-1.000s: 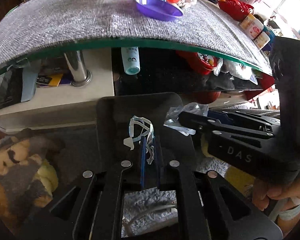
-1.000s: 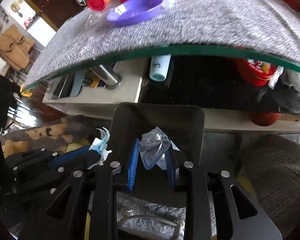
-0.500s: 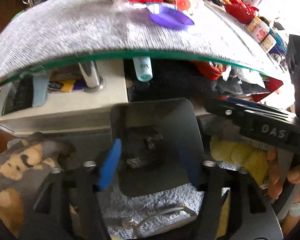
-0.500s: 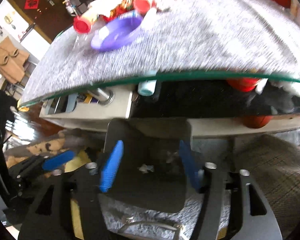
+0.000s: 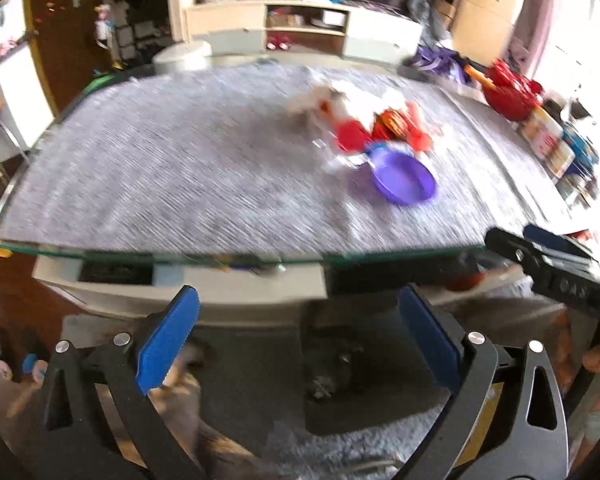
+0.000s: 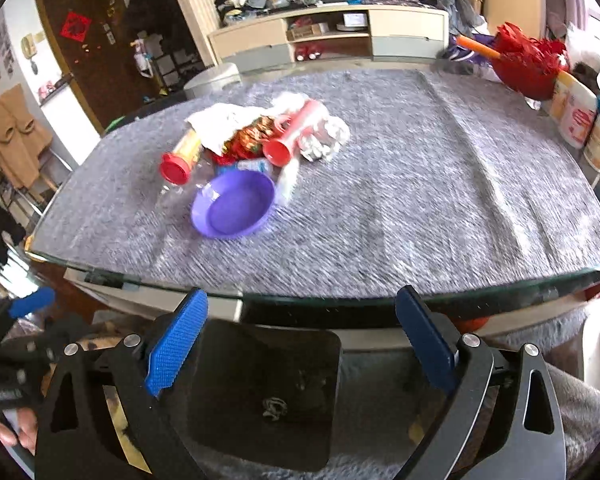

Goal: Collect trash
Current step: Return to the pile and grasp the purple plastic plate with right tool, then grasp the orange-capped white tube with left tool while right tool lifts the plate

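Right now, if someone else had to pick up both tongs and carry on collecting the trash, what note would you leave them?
Left tongs: open, empty, jaws just opened.
Right tongs: open, empty, jaws just opened.
Dark bin on the floor below the table edge holds a few scraps.
Left on the grey table cloth: purple bowl, two red-capped tubes, a snack wrapper, white paper, crumpled foil.
Done: the first pieces are binned. To do: clear the pile.
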`<state>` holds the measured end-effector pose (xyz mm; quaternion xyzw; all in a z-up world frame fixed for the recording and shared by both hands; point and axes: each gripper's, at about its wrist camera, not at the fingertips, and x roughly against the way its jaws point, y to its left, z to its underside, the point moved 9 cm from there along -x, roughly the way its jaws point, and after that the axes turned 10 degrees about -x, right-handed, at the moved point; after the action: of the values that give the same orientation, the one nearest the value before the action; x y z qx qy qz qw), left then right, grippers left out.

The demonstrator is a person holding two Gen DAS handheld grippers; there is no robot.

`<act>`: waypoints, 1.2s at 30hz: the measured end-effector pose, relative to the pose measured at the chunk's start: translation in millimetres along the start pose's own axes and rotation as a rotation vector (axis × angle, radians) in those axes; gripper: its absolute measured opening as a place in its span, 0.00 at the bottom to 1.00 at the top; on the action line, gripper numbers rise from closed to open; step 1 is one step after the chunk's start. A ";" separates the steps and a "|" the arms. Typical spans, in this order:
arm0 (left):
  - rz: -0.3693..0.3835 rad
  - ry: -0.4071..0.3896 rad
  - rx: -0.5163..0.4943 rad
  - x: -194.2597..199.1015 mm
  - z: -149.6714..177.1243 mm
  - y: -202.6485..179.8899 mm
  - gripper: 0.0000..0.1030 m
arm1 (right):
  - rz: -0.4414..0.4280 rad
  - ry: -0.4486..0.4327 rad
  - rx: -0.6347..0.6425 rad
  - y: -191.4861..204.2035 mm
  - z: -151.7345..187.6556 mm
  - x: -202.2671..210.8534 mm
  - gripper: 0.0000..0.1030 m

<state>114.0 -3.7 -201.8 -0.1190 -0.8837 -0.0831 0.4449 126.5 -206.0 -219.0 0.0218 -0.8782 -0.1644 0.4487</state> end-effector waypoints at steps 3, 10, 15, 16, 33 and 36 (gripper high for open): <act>-0.014 -0.016 0.018 1.2 -12.9 10.2 0.92 | -0.021 0.001 0.023 16.0 0.1 -11.3 0.93; -0.013 -0.055 0.017 -1.9 -43.6 16.1 0.92 | -0.007 0.022 0.084 37.3 -2.0 -50.1 0.90; -0.021 -0.069 0.031 -9.1 -62.0 26.2 0.92 | 0.005 0.005 0.113 46.9 -10.4 -67.0 0.85; -0.022 -0.072 0.033 -9.9 -65.0 27.9 0.92 | 0.010 0.001 0.123 49.0 -11.9 -69.7 0.84; 0.012 -0.043 0.014 -46.5 -87.7 21.7 0.92 | 0.003 -0.041 0.119 47.0 -31.3 -77.3 0.74; 0.038 -0.038 0.008 -54.6 -90.6 14.1 0.92 | -0.015 -0.047 0.084 35.6 -35.2 -63.9 0.74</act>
<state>218.9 -20.5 -191.8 -0.1355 -0.8900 -0.0691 0.4298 196.5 -169.9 -238.8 0.0435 -0.8944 -0.1313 0.4254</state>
